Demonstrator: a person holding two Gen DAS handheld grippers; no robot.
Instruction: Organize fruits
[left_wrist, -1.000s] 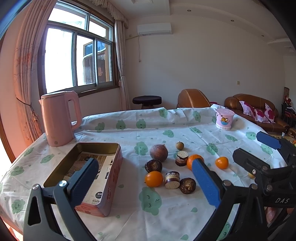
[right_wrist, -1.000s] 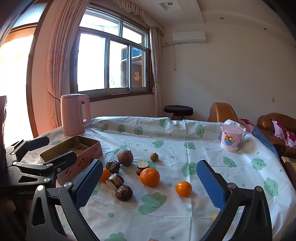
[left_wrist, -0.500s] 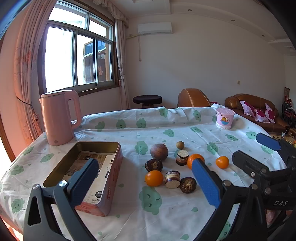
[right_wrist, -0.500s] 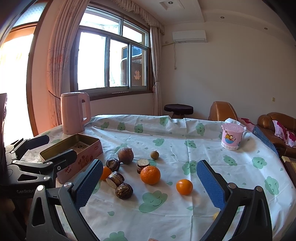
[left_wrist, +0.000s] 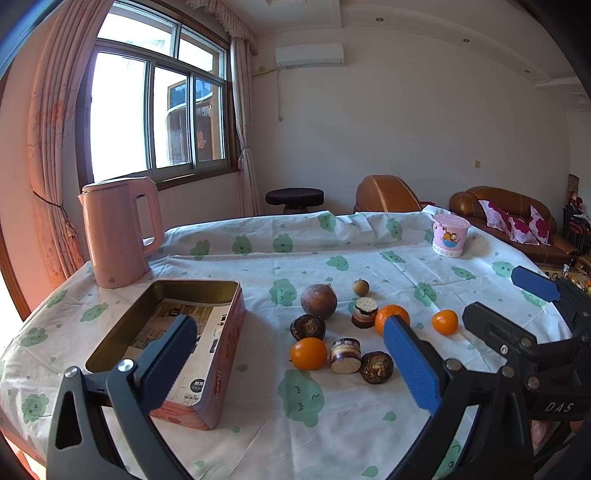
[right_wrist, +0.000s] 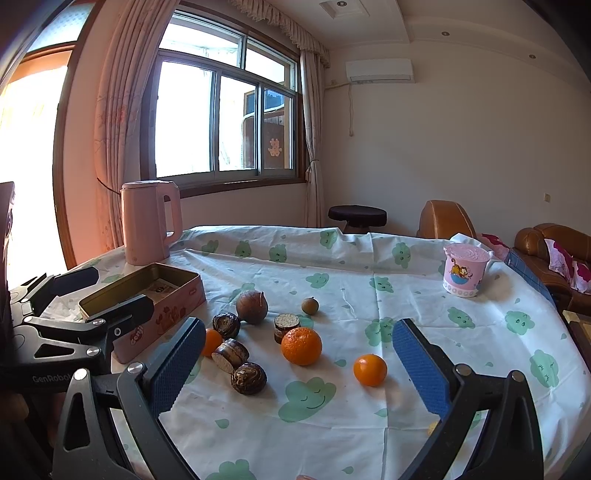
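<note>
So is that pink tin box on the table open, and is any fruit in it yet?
Open, with no lid on it. The tin box holds only a printed paper sheet; no fruit shows inside.

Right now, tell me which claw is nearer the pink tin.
Left. The left claw hovers at the pink tin, one finger over it; the right claw hovers above the fruit, further off.

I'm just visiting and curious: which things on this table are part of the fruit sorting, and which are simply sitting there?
Part of the job:
- three oranges
- brown round fruit
- small brown fruit
- dark brown pieces
- open tin box
- left tongs and right tongs, both open and empty

Just lying about:
- pink kettle
- pink cup
- tablecloth
</note>
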